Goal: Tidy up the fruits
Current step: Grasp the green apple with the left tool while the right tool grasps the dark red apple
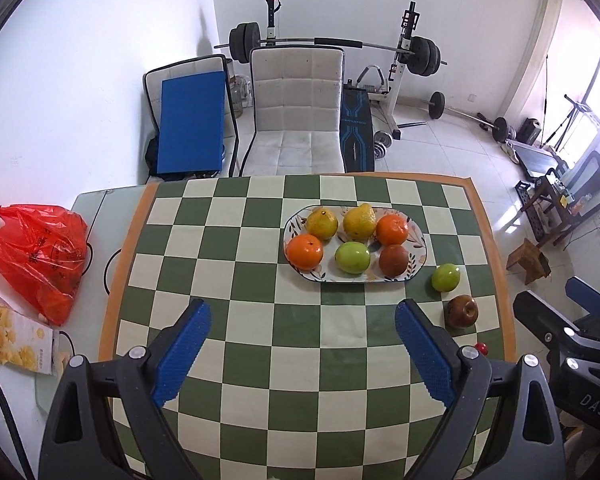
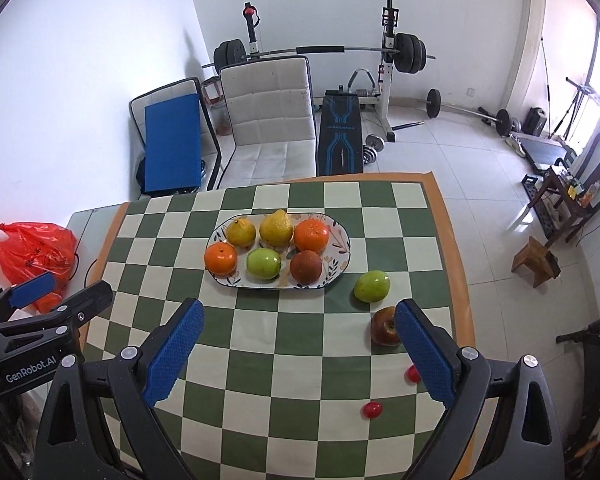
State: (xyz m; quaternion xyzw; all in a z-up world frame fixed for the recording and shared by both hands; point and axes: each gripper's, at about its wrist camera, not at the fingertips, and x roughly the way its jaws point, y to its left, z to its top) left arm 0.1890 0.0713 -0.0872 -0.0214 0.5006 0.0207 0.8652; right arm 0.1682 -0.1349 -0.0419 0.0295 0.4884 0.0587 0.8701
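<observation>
Both grippers, left gripper (image 1: 302, 354) and right gripper (image 2: 298, 354), spread apart, empty, hovering | plate (image 2: 340, 258) holds six fruits | green apple (image 2: 372, 286), brown apple (image 2: 384, 326) loose beside it, likely awaiting pickup

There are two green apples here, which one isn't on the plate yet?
The green apple lying on the checkered cloth right of the plate, just beyond the brown apple. The other green apple sits on the plate's front row, between an orange and a brown fruit.
</observation>
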